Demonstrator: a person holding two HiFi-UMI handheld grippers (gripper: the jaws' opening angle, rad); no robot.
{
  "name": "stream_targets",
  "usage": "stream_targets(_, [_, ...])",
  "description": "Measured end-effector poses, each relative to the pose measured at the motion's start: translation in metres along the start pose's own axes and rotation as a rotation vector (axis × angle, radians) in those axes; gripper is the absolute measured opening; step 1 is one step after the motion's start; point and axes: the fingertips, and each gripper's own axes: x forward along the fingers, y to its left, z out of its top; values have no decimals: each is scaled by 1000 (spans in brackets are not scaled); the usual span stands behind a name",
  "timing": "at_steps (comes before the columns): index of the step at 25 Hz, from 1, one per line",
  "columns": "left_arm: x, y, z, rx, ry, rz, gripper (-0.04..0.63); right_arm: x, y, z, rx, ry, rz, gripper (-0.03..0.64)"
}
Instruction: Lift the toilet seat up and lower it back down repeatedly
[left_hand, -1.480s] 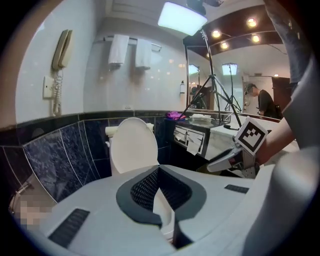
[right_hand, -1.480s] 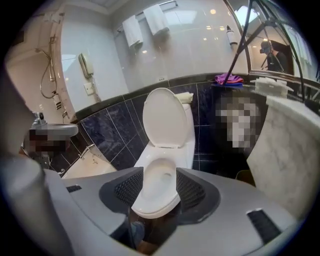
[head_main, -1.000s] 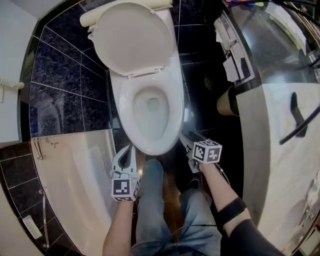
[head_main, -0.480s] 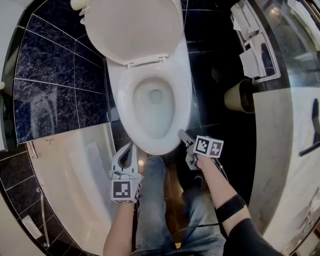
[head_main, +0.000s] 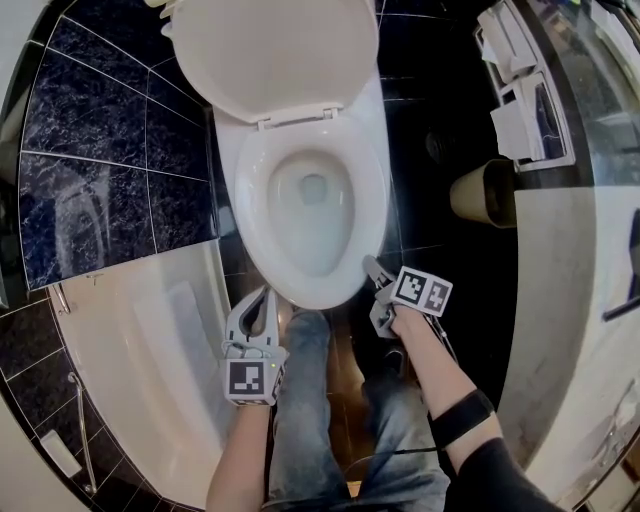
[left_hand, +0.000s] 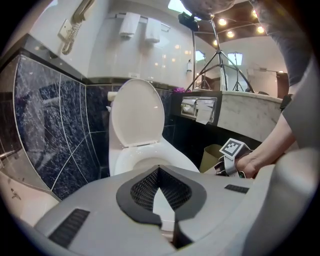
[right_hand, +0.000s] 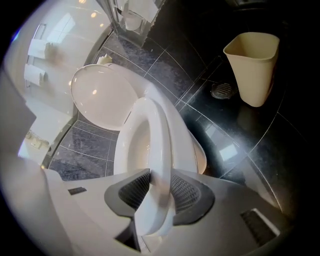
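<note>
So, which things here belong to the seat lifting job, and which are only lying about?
Job: toilet seat; right gripper, whose jaws have just been closing on it.
Lying about: waste bin; toilet paper holders; bathtub; shut left gripper.

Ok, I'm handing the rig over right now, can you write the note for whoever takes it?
Right gripper: jaws have just been closing; pads on the front rim of the toilet seat.
Left gripper: shut, empty, short of the bowl.
The seat lies down on the bowl; the lid stands raised.
Done: grip taken for a lift. The cycle count is not shown.
Left: raise the seat, lower it, repeat.
</note>
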Motion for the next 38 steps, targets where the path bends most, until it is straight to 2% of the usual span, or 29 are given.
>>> stream_targets(3, [0, 0, -2, -23, 3, 3, -9, 0, 1, 0, 6, 3, -5, 141])
stream_targets(6, [-2, 0, -15, 18, 14, -17, -9, -2, 4, 1, 5, 5, -1, 140])
stream_targets(10, [-4, -5, -18, -30, 25, -4, -9, -11, 12, 4, 5, 2, 11, 137])
stream_targets(13, [-9, -10, -31, -1, 49, -23, -9, -20, 23, 7, 6, 5, 15, 135])
stream_targets(17, [-22, -13, -55, -11, 114, -22, -9, -35, 40, 13, 2, 16, 17, 137])
stream_targets(21, [-32, -15, -98, -48, 224, -13, -9, -50, 60, 21, -1, 18, 30, 138])
stream_targets(25, [-21, -32, -119, -61, 291, -57, -9, -61, 78, 29, 4, 14, 45, 139])
stream_targets(31, [4, -51, -81, -85, 218, -95, -9, -74, 99, 39, -6, 12, 65, 141])
stream_targets(38, [-1, -37, -31, -132, 179, -47, -11, -92, 131, 60, -42, -8, 76, 153])
